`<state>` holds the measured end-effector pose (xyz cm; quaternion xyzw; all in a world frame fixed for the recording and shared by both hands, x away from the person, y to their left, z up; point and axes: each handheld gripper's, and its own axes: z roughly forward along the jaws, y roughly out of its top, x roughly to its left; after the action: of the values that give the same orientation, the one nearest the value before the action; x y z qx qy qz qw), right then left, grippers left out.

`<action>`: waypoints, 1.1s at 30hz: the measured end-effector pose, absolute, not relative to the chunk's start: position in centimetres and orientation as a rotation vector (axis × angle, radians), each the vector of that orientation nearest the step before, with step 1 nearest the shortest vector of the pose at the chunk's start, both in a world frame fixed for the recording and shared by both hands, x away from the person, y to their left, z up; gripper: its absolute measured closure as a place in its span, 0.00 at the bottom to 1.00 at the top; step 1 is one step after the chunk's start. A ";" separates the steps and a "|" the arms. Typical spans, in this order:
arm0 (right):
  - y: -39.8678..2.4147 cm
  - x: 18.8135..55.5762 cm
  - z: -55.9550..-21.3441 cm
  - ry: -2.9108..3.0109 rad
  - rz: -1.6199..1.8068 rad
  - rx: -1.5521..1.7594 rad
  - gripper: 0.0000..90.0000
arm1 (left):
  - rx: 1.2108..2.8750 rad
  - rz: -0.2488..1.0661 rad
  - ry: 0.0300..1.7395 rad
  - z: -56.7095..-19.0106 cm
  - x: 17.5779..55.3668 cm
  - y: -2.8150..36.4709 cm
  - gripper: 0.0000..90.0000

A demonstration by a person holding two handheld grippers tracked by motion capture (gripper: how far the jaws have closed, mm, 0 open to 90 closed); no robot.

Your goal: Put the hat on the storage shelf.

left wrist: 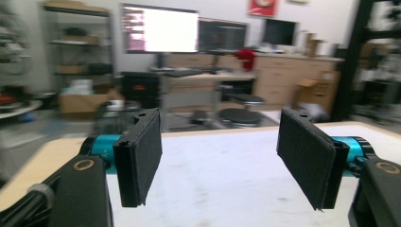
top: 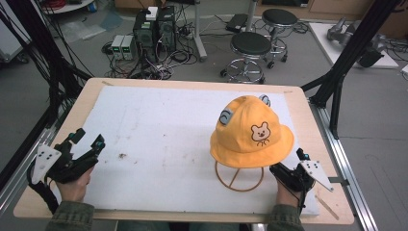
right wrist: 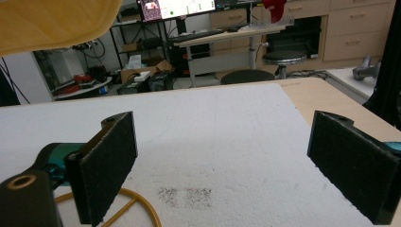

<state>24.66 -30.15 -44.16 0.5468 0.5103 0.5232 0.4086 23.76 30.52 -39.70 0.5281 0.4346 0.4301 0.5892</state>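
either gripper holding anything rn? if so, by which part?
Nothing is held. The left gripper is open over the white mat, with nothing between its pads. The right gripper is open too, below the brim of the yellow hat, not touching it.

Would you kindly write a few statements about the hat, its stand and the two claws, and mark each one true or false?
1. The yellow hat sits on a wire stand. True.
2. The left claw is shut on the hat. False: it is open, over the left side of the white mat, far from the hat.
3. The right claw is open and holds nothing. True.
4. The hat lies flat on the mat. False: it is raised on the stand, whose ring base shows beneath the brim.
5. A bear face is printed on the hat. True.
6. The hat is at the table's left edge. False: it is right of centre.
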 end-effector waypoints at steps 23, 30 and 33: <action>-30.2 24.6 -44.2 1.280 1.340 1.380 0.09 | 1.159 1.109 1.161 -42.0 22.8 33.4 0.37; -30.2 24.7 -44.2 1.295 1.336 1.387 0.09 | 1.170 1.085 1.141 -42.1 22.9 33.0 0.37; -30.2 24.7 -44.2 1.296 1.337 1.389 0.09 | 1.181 1.077 1.136 -42.1 22.8 32.9 0.37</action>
<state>24.67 -30.19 -44.22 0.5486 0.5117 0.5279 0.3981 22.83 32.93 -42.11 0.5001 0.4814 0.4563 0.5567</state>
